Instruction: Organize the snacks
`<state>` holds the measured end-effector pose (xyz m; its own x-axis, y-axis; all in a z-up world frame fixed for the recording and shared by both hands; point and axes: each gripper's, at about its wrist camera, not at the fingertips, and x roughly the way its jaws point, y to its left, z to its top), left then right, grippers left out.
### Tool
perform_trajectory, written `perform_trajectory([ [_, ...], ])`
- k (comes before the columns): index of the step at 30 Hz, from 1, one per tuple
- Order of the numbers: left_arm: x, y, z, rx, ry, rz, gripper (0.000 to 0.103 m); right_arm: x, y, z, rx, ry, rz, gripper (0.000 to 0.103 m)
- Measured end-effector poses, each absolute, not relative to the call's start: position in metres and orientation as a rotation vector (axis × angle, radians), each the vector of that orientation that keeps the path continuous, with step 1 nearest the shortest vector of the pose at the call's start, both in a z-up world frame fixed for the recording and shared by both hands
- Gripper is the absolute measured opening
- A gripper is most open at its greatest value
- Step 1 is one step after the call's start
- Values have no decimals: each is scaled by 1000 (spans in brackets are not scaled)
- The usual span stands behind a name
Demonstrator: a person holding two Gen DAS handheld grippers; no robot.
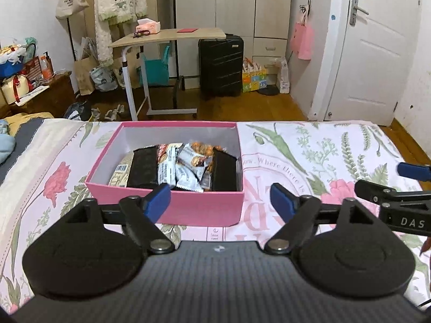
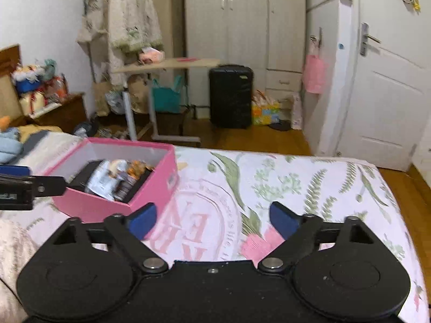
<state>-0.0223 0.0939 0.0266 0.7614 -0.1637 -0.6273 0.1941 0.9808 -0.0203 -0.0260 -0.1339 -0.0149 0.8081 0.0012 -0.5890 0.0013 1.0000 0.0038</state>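
A pink open box [image 1: 188,207] sits on the floral bedsheet and holds several snack packets [image 1: 186,167] and dark bars. My left gripper [image 1: 221,202] is open and empty, just in front of the box's near wall. The box also shows in the right wrist view [image 2: 150,193], at the left. My right gripper [image 2: 212,220] is open and empty over bare sheet, right of the box. The right gripper's finger [image 1: 388,191] shows at the right edge of the left wrist view. The left gripper's finger [image 2: 32,185] shows at the left edge of the right wrist view.
The bed [image 1: 323,156] ends at the far edge, with wooden floor beyond. A rolling side table [image 1: 167,37], a black suitcase [image 1: 221,67], bags, a wardrobe and a white door [image 1: 377,53] stand behind. A pillow and blue cloth [image 2: 10,145] lie at the left.
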Motion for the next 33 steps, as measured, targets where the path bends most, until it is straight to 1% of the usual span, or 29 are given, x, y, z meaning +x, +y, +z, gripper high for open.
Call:
perform_trajectory([
  [4,-23,95,17,36,666,-186,91,-28,-135,-22,10,632,-69,98],
  [7,-24,94,10,38,669,-179,93,-33,-137,-24,31,638,-74,99],
  [9,-24,92,7,45,670,-177,94,-34,-139,-26,48,646,-86,100],
  [12,-24,88,3,58,678,-170,94,-32,-139,-33,-18,715,-103,100],
  [15,-21,85,1,74,689,-158,95,-34,-143,-37,-44,703,-155,100],
  [25,-25,80,-3,92,692,-158,95,-45,-149,-30,32,678,-143,100],
  [33,-30,76,0,108,694,-176,95,-47,-141,-29,37,701,-115,100],
])
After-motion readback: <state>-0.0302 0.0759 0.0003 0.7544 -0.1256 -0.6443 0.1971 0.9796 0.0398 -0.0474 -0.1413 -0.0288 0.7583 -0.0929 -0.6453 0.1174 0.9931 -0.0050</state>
